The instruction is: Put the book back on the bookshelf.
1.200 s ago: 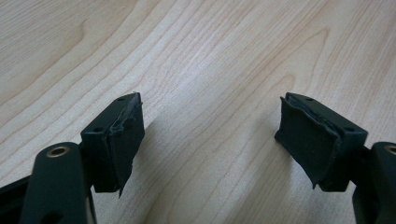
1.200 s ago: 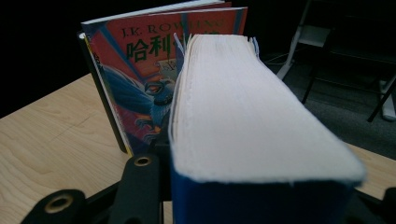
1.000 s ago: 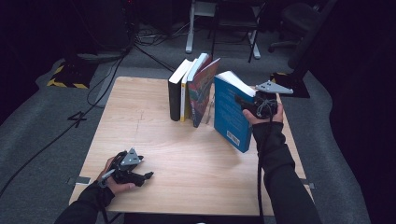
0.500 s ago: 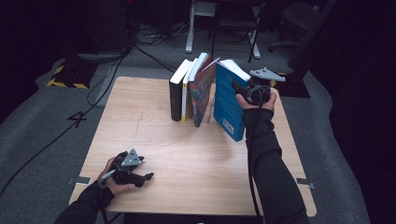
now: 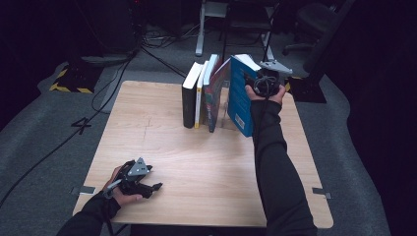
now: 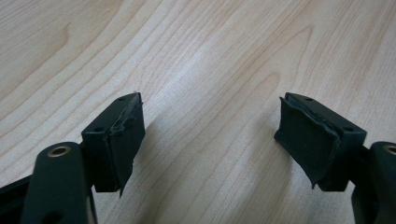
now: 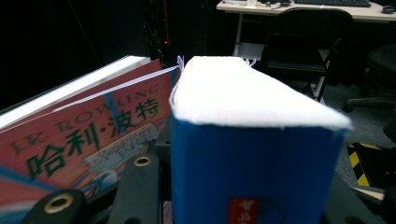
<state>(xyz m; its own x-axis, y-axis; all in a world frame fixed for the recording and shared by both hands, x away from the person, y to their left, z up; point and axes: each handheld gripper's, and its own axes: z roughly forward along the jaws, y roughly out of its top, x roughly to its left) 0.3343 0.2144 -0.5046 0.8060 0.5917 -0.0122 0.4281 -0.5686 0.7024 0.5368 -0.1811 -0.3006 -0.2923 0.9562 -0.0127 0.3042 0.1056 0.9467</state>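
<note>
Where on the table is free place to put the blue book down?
The table is bare between the left gripper and the book row, and along its left side. The far middle is crowded: the blue book, held in the right gripper, tilts beside the row.

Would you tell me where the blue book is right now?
In the high view, the blue book stands tilted at the table's far right, held by the right gripper, just right of the colourful book.

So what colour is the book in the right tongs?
Blue book, with white page edges; best in the right gripper view.
</note>
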